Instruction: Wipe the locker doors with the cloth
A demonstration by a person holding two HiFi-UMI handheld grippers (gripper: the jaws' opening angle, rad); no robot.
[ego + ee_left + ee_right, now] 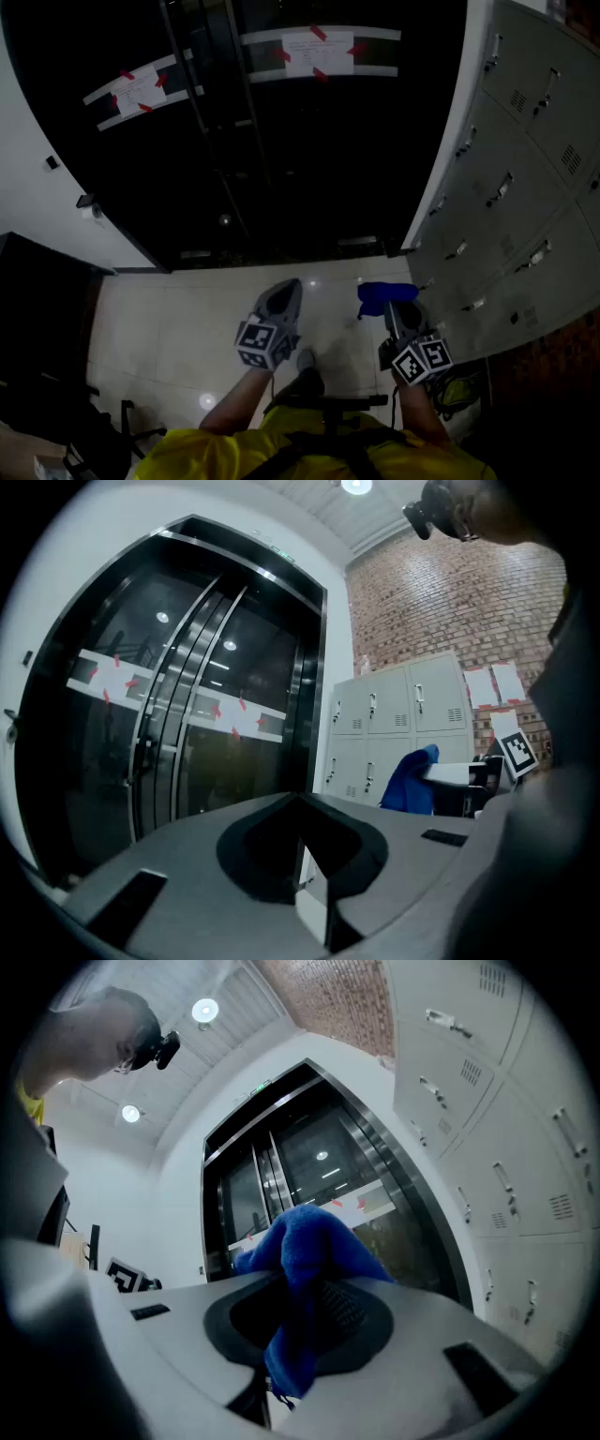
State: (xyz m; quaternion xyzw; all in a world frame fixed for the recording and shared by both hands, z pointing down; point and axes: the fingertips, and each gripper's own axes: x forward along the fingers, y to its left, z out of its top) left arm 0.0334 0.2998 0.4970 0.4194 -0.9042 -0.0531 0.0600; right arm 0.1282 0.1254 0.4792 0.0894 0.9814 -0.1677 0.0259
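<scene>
The blue fleecy cloth (305, 1260) sits bunched in my right gripper (398, 309), jaws clenched on it, held low near the grey metal locker doors (525, 178). On my left gripper (280, 305) the jaws are pressed together with nothing between them.

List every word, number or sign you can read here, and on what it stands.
No text can be read.
Taped notice on the glass door: print too small.
Second taped notice: too blurred.
Sheets on the brick wall: too small.
</scene>
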